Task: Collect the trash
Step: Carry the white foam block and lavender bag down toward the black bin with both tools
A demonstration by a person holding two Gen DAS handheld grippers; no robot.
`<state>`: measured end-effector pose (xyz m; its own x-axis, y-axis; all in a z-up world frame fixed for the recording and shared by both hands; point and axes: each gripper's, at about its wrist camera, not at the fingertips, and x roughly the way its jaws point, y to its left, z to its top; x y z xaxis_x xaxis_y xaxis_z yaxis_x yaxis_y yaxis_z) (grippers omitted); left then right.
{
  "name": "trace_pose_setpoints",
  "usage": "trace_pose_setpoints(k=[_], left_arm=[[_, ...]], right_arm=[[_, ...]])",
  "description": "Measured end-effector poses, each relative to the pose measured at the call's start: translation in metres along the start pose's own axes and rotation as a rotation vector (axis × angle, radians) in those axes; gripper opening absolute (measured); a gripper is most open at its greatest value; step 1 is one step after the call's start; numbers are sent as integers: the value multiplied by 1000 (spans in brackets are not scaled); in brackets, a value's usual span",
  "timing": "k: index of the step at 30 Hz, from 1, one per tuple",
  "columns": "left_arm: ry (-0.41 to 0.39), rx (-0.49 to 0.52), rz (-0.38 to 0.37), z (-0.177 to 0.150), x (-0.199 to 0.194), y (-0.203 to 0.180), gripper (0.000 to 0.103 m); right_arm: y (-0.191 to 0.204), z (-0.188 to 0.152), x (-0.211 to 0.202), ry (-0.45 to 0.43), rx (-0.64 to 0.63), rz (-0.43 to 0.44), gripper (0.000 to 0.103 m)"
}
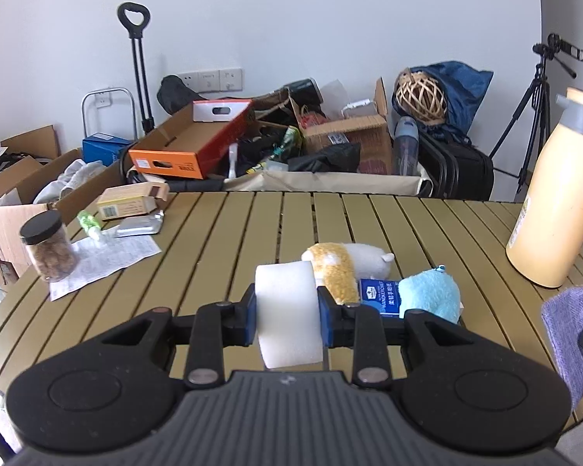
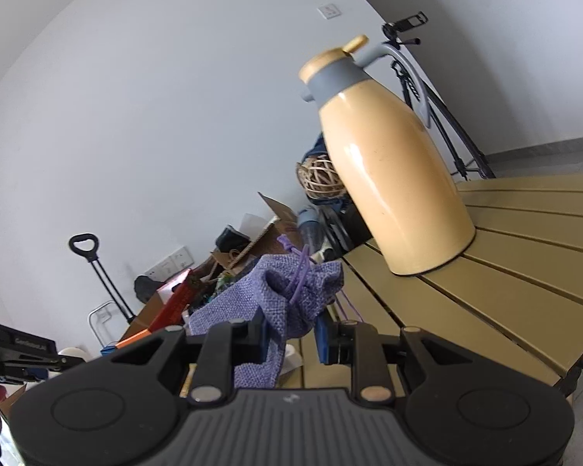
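Observation:
My left gripper (image 1: 287, 310) is shut on a white foam block (image 1: 287, 314), held above the slatted olive table (image 1: 213, 240). My right gripper (image 2: 293, 336) is shut on a purple woven drawstring pouch (image 2: 287, 295), lifted over the table's near side; that pouch (image 1: 571, 334) shows at the right edge of the left wrist view. At the table's far left lie a printed paper sheet (image 1: 109, 260), a silver foil packet (image 1: 140, 227), a small green bottle (image 1: 88, 223) and a yellow carton (image 1: 130, 202).
A tan thermos jug (image 2: 392, 163) stands at the table's right. A yellow-white plush (image 1: 346, 268), a blue tissue pack (image 1: 379, 297) and a light blue plush (image 1: 431, 295) lie mid-table. A black-lidded jar (image 1: 50, 248) stands at the left. Boxes (image 1: 190, 143) crowd the floor behind.

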<state>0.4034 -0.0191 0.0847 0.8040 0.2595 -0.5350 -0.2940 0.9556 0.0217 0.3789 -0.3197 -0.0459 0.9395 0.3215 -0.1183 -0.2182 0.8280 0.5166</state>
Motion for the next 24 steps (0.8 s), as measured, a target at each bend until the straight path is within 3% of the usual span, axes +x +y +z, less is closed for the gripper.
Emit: trace_pose_setpoints(k=[13, 24], left_arm=[[-47, -8, -52, -41, -71, 41, 30], [-27, 1, -112, -91, -101, 62, 30]], right_arm=[[32, -12, -36, 19, -92, 94, 22], [73, -42, -71, 89, -236, 189, 22]])
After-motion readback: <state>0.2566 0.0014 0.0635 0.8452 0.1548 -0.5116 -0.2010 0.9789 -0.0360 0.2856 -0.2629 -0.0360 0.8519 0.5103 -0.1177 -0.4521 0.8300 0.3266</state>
